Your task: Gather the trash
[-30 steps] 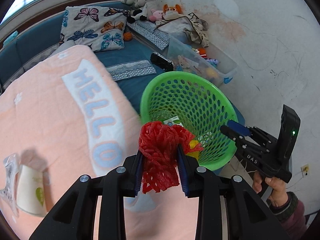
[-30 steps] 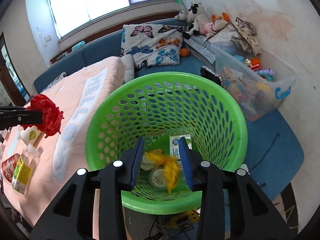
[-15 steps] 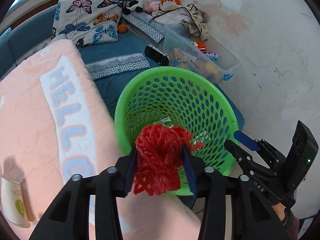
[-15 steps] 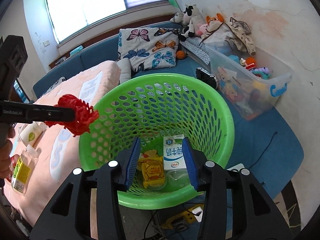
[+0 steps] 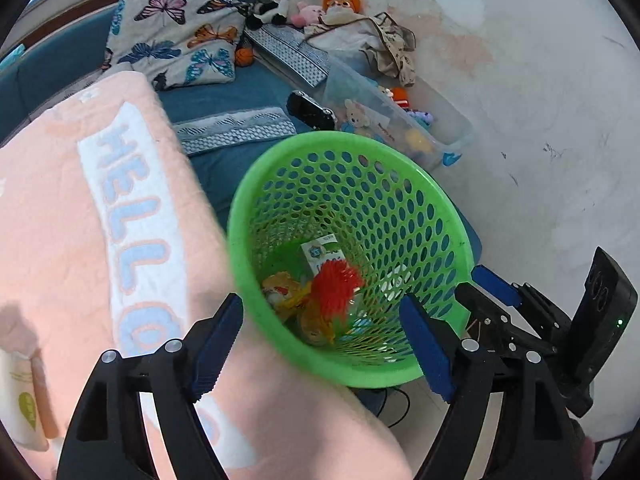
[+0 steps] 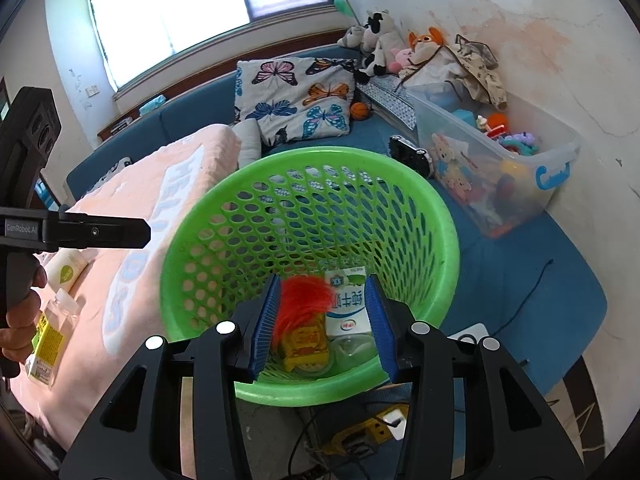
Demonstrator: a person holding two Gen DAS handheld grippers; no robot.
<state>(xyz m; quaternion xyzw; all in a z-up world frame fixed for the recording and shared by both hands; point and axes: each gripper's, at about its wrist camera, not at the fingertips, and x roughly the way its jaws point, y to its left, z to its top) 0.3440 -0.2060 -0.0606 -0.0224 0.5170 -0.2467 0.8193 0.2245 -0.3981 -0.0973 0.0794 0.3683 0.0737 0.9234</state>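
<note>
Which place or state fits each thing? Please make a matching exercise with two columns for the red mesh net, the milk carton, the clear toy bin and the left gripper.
Things:
1. red mesh net
2. milk carton
3. clear toy bin
4. left gripper

Places or states:
A. against the wall, holding toys
B. jaws opening, nothing between them
C. blurred, inside the green basket, over a yellow wrapper
D. white, at the basket bottom, printed with blue characters

Pairs: 1-C, 2-D, 3-A, 4-B

Bed (image 6: pixel 560 300) in blue sheet carries pink HELLO blanket (image 5: pixel 60 220), butterfly pillow (image 6: pixel 296 100), clear toy bin (image 6: pixel 500 168), plush toys (image 6: pixel 380 48)
</note>
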